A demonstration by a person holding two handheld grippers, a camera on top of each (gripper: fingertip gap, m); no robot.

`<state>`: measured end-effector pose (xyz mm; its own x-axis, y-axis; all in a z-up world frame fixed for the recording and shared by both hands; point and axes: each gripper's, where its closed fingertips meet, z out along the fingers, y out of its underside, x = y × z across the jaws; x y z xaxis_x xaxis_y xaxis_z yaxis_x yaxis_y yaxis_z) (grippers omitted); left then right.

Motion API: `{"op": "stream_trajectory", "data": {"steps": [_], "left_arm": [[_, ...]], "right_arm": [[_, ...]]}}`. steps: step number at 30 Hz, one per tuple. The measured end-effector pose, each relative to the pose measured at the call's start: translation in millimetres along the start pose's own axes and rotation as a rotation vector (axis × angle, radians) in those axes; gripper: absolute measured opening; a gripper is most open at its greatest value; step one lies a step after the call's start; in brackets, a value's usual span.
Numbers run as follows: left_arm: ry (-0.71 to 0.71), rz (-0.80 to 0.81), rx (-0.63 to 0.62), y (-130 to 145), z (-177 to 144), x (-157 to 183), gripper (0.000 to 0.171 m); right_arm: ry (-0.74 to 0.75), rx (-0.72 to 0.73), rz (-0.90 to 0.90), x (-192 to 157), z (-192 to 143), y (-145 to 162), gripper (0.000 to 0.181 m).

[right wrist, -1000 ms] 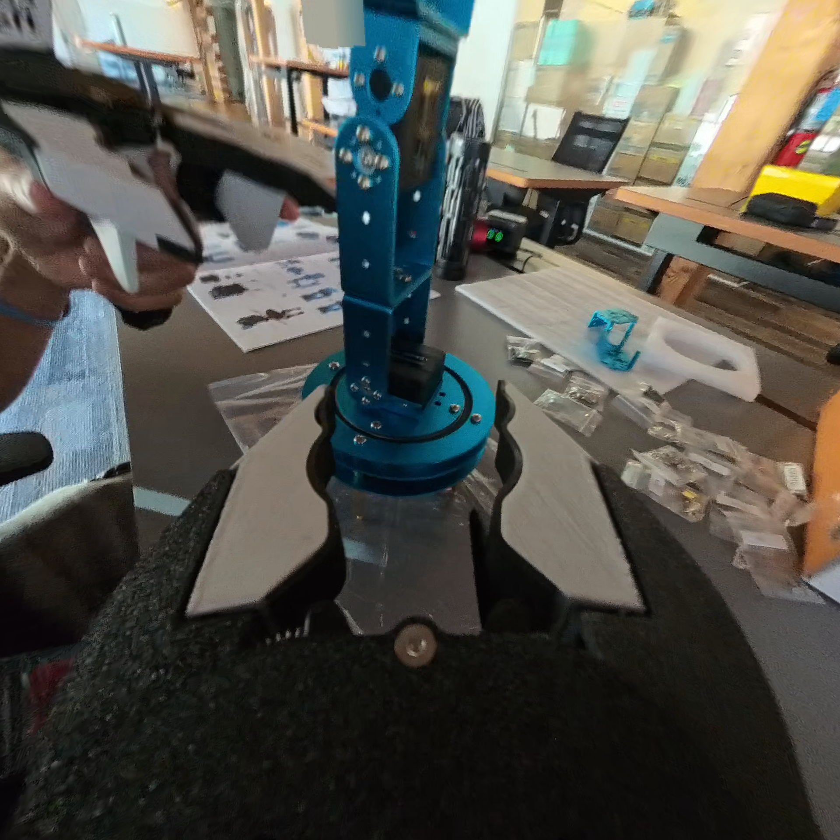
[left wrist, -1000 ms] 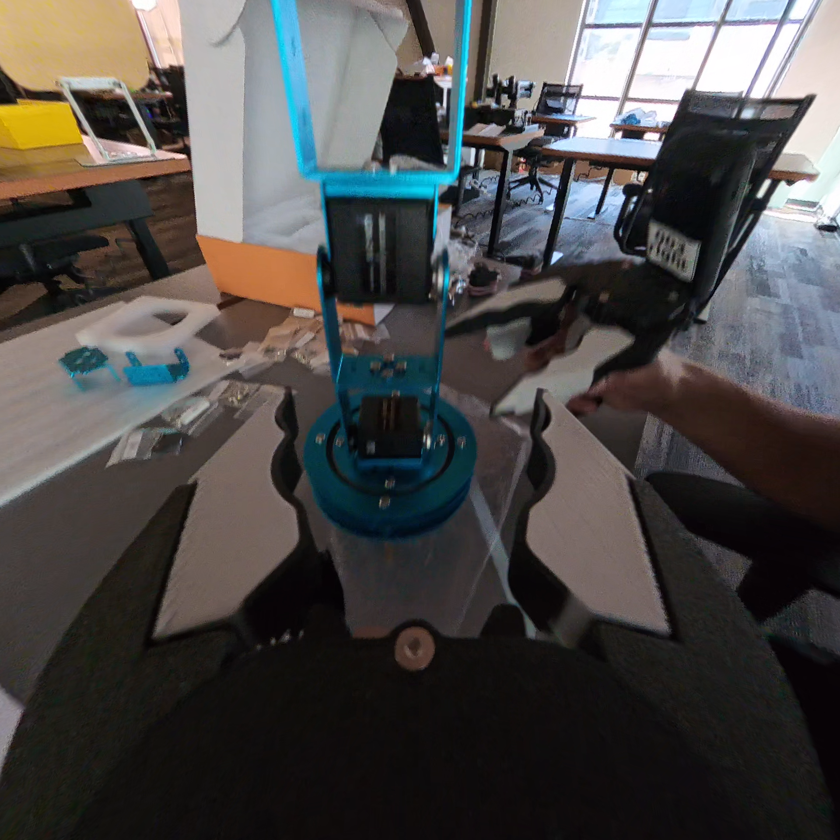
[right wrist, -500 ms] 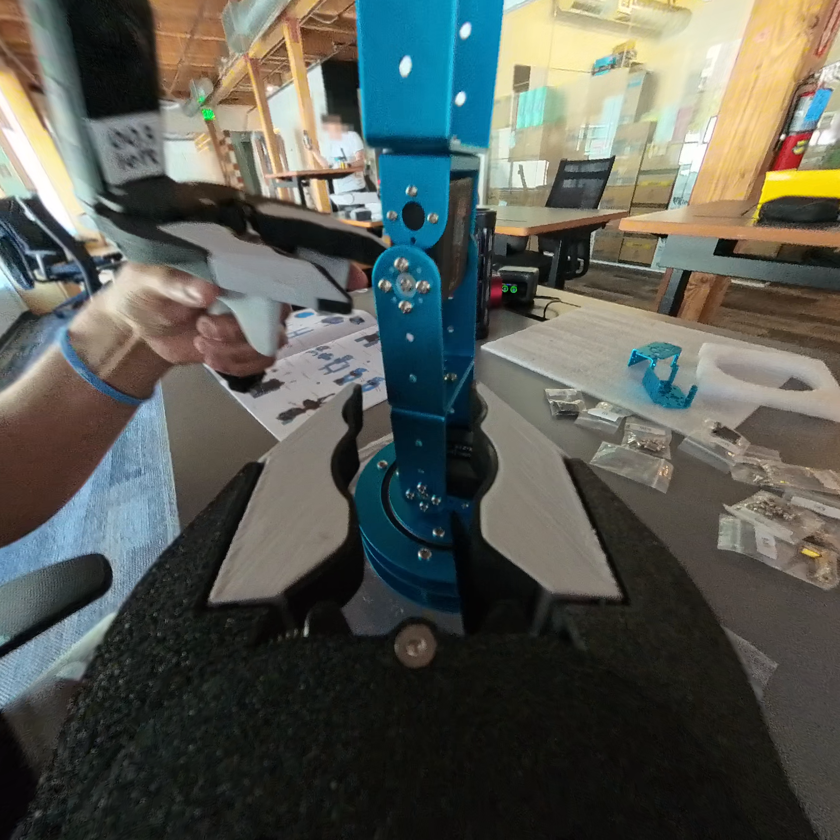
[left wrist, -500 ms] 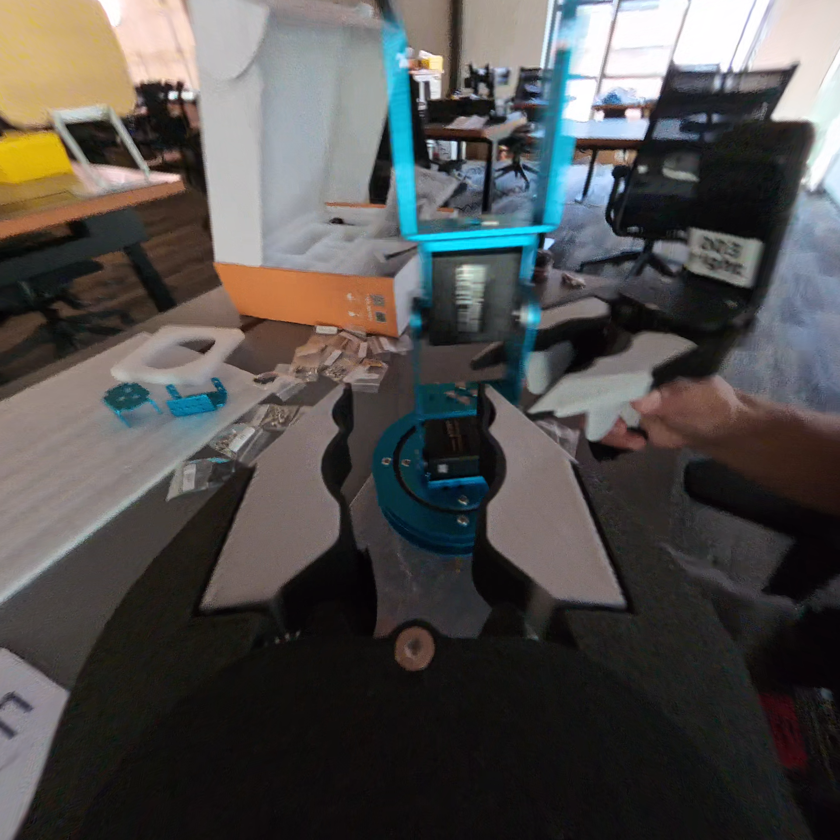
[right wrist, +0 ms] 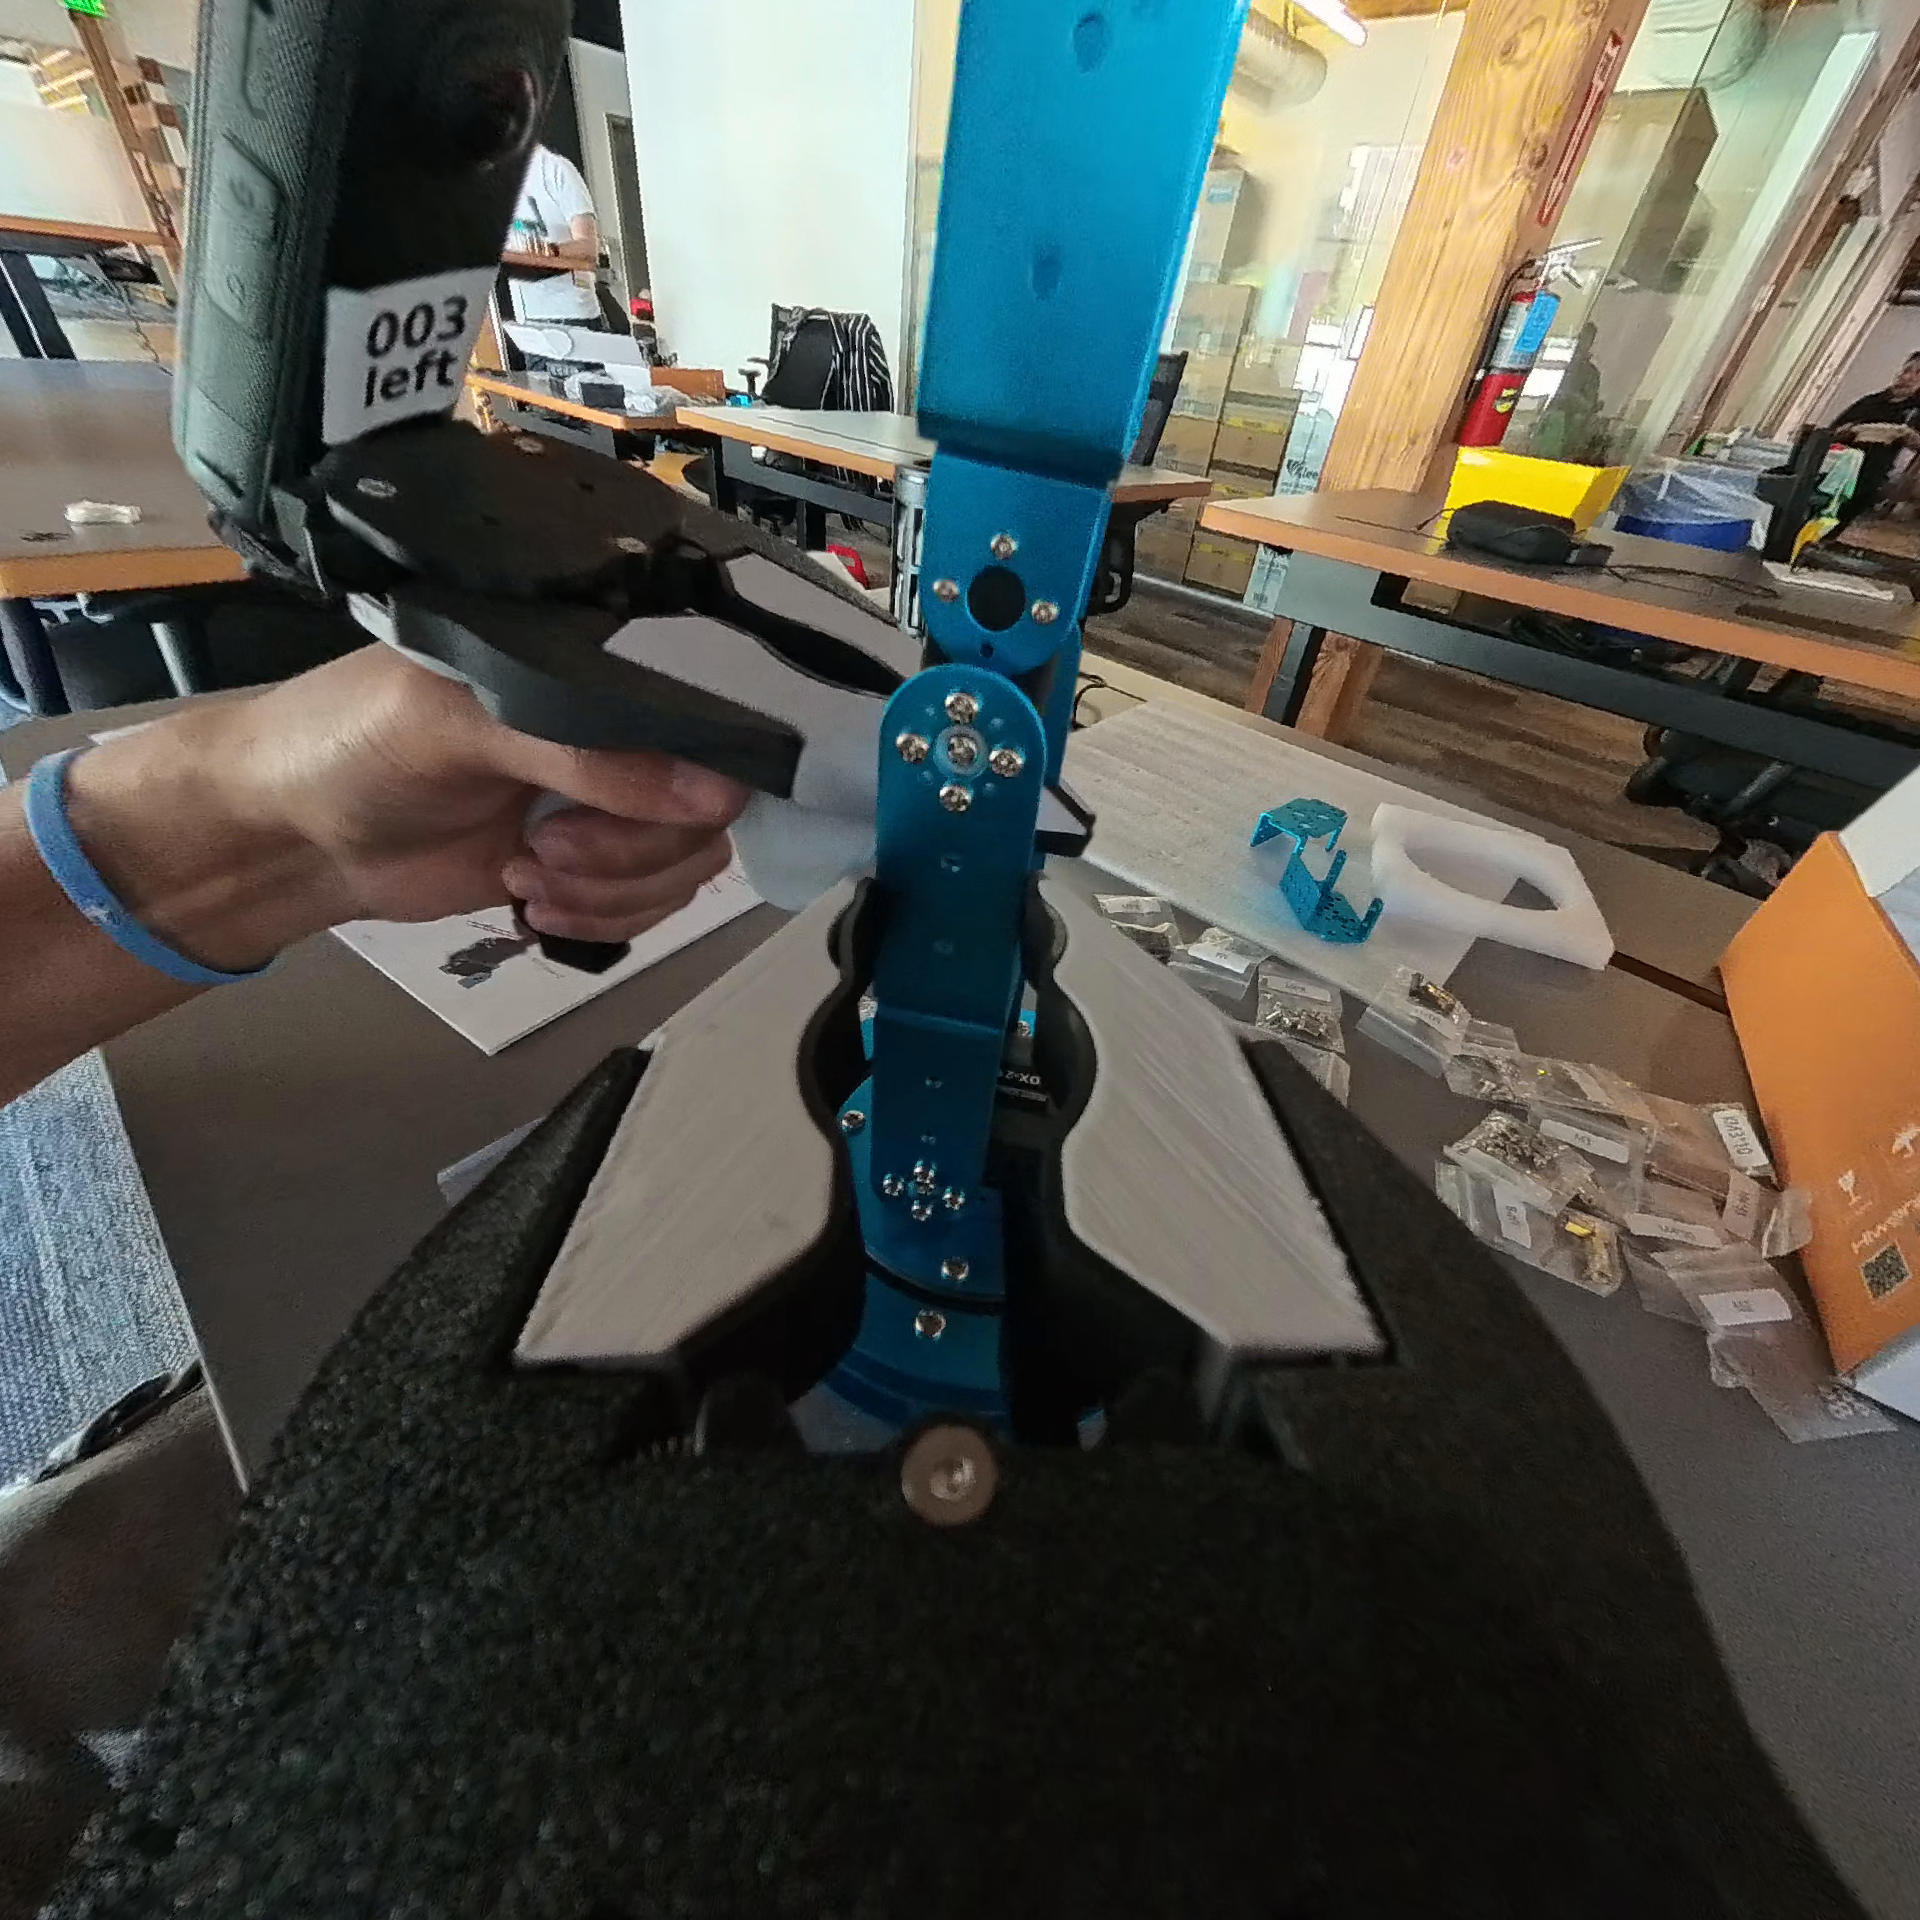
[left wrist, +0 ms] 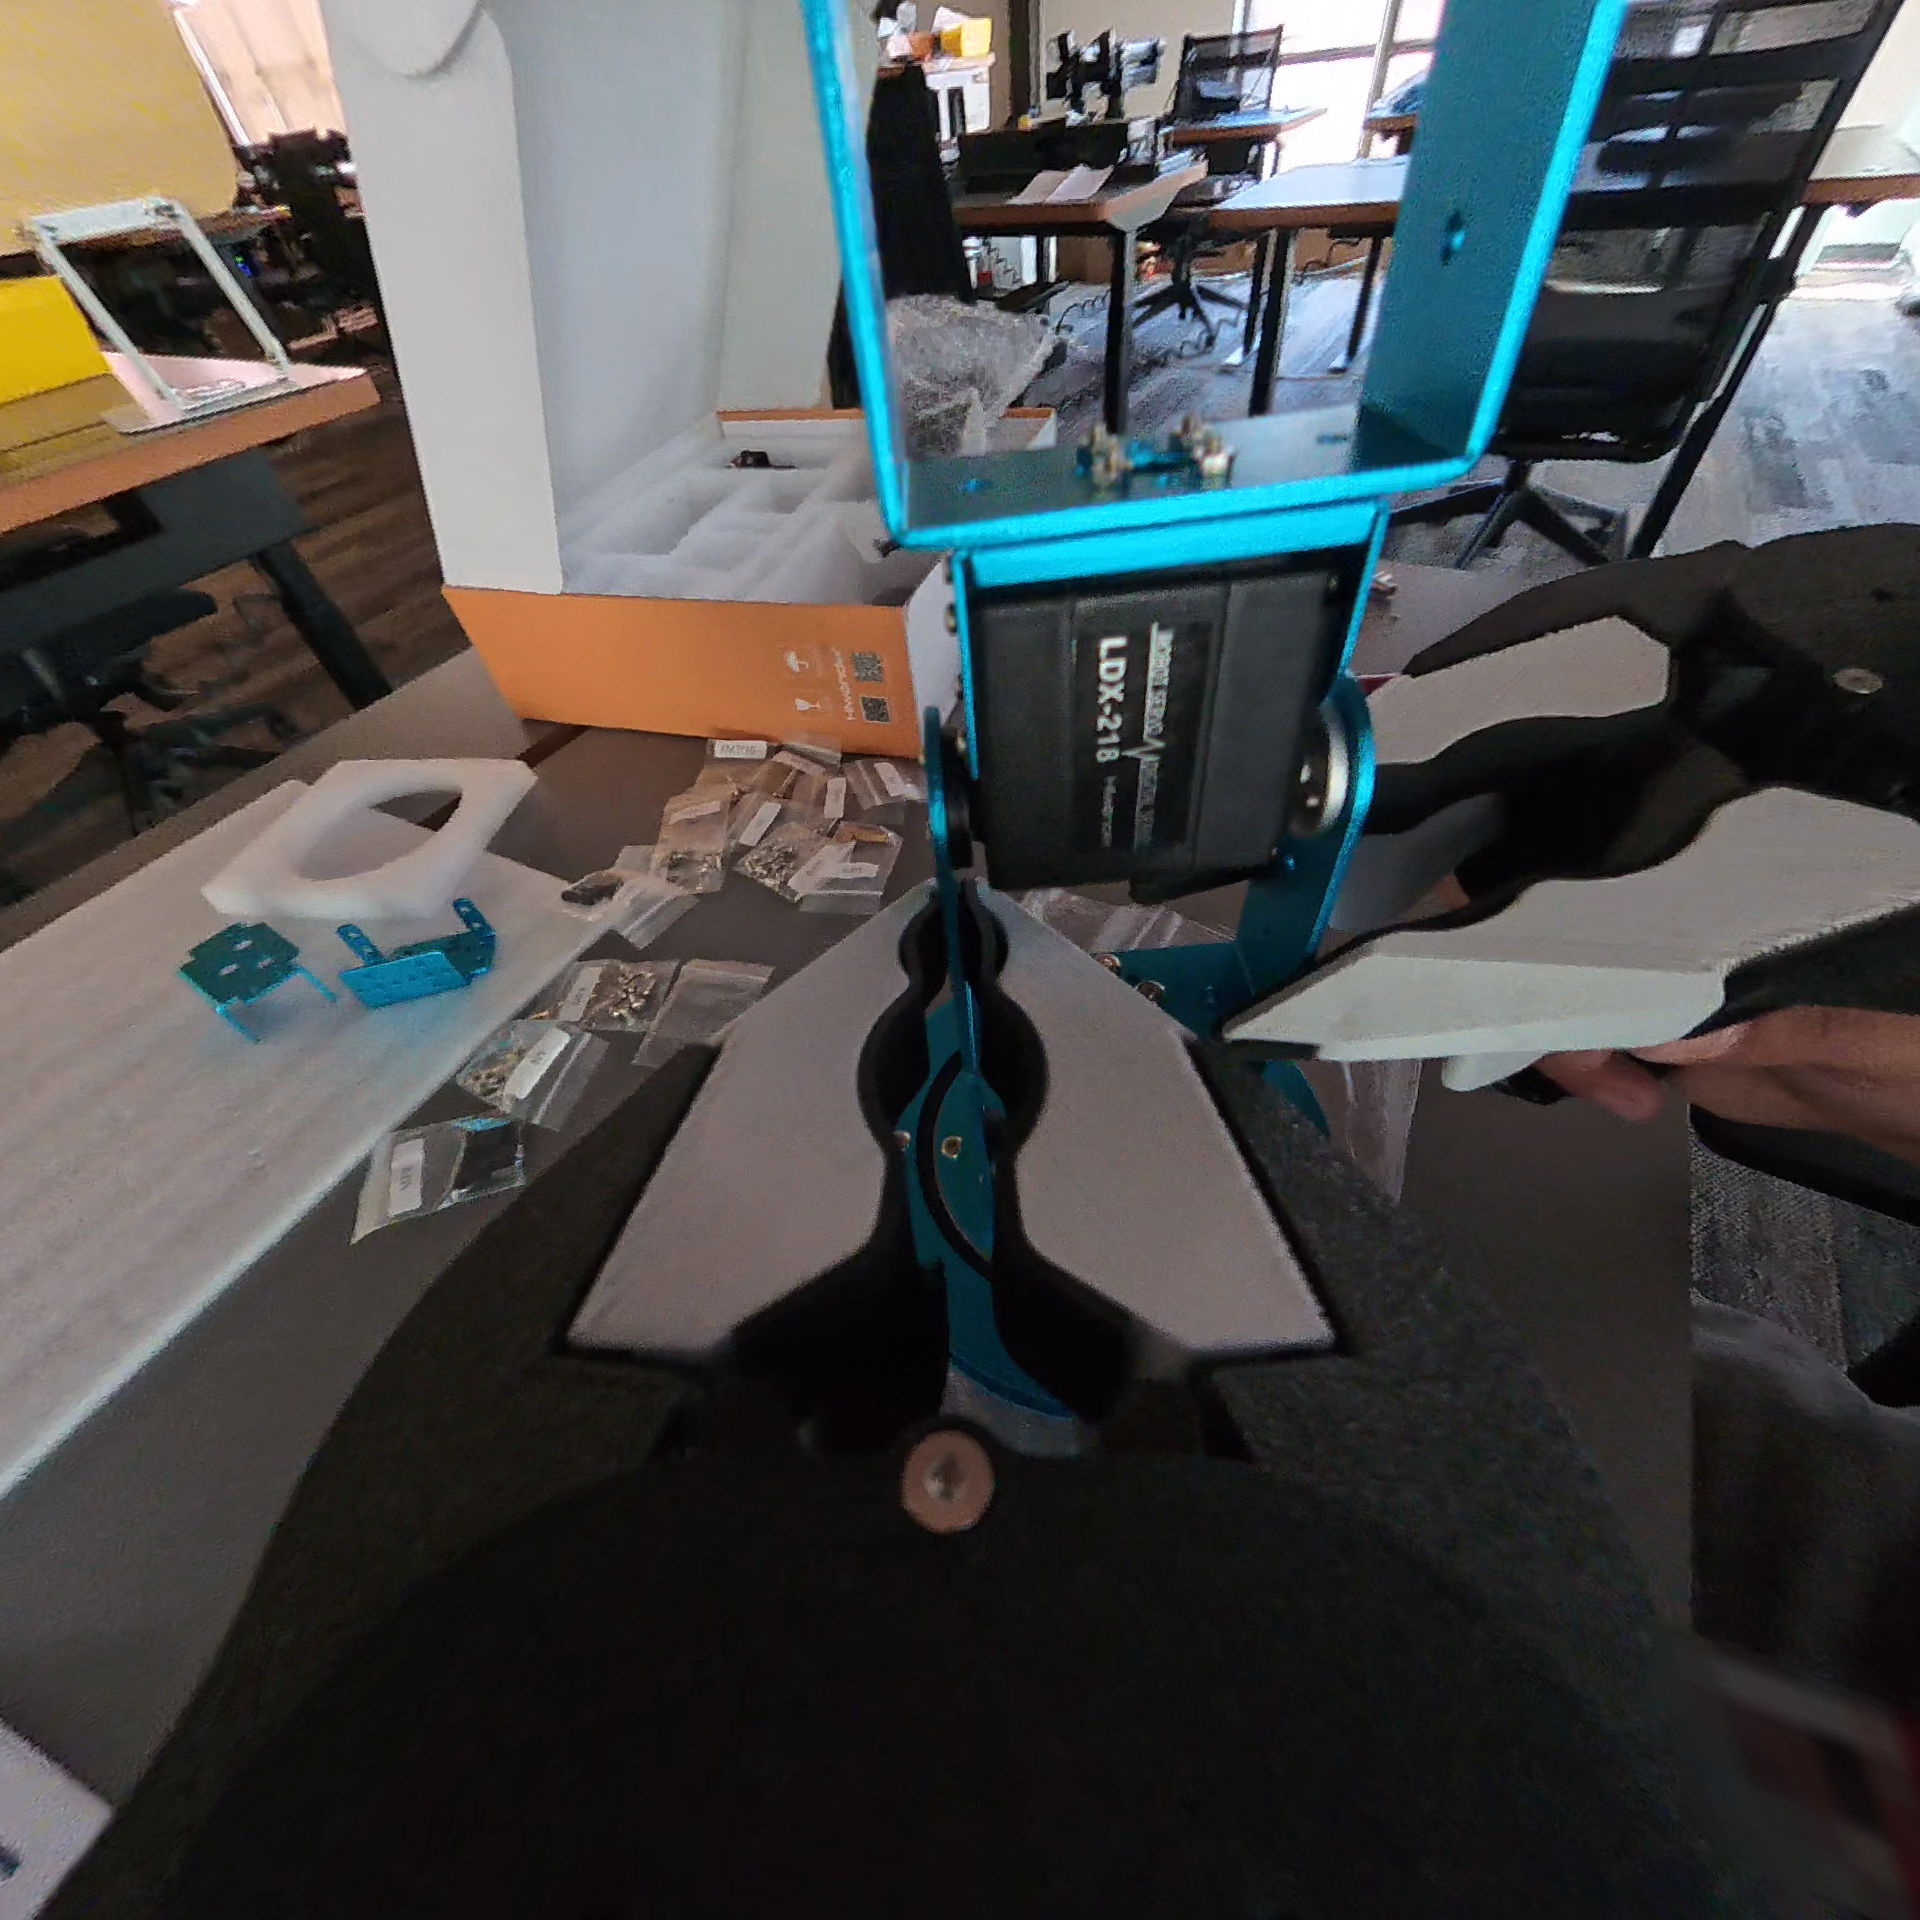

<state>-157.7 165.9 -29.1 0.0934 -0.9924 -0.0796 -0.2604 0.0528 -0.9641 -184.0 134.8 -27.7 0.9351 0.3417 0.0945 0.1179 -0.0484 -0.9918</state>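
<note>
A blue metal arm assembly [left wrist: 1143, 509] stands upright on the grey table [left wrist: 208, 1455]. It has a round blue base [right wrist: 914, 1340], a black servo [left wrist: 1132, 748] and a tall U-bracket on top. My left gripper [left wrist: 961, 914] is shut on the thin left side plate of the lower bracket, just under the servo. My right gripper [right wrist: 951, 935] is shut on the blue upright plate [right wrist: 956, 831] on the other side, above the base. In the right wrist view the left gripper's fingers [right wrist: 675, 717] reach the assembly from the left, held by a hand [right wrist: 364, 810].
An open orange and white box [left wrist: 665, 665] stands behind the assembly. Several small bags of screws [left wrist: 769, 831] lie by it. A white foam piece [left wrist: 364, 842] and two small blue brackets [left wrist: 416, 956] rest on a foam sheet [left wrist: 125, 1091]. A printed sheet [right wrist: 540, 966] lies on the table. Tip to tip, the grippers are about 4 cm apart.
Both grippers were open around the round base. They have moved in and up along the assembly and closed on the side plates of the lower bracket.
</note>
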Motion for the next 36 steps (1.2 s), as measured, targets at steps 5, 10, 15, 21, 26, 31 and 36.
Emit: {"op": "stream_trajectory", "data": {"steps": [5, 10, 15, 21, 26, 31, 36], "left_arm": [[-0.066, 0.019, 0.017, -35, -15, -11, 0.000], [-0.140, 0.032, -0.014, -83, -23, -67, 0.000], [-0.313, 0.018, -0.047, -106, -21, -170, 0.000], [-0.610, -0.052, -0.121, -76, -16, -299, 0.000], [-0.717, -0.183, -0.179, -29, 1, -367, 0.000], [-0.726, -0.252, -0.218, 7, 16, -388, 0.000], [-0.722, -0.223, -0.176, 27, 14, -387, 0.000]], "right_arm": [[-0.014, 0.043, -0.005, 1, 4, -36, 0.024], [-0.110, 0.032, 0.003, 25, 43, -93, 0.025], [-0.195, 0.011, -0.001, 66, 130, -123, 0.025], [-0.391, -0.088, -0.037, 106, 256, -99, 0.026], [-0.489, -0.196, 0.009, 129, 325, -63, 0.026], [-0.501, -0.253, 0.018, 141, 351, -30, 0.026], [-0.510, -0.262, -0.018, 134, 355, -13, 0.026]]}}
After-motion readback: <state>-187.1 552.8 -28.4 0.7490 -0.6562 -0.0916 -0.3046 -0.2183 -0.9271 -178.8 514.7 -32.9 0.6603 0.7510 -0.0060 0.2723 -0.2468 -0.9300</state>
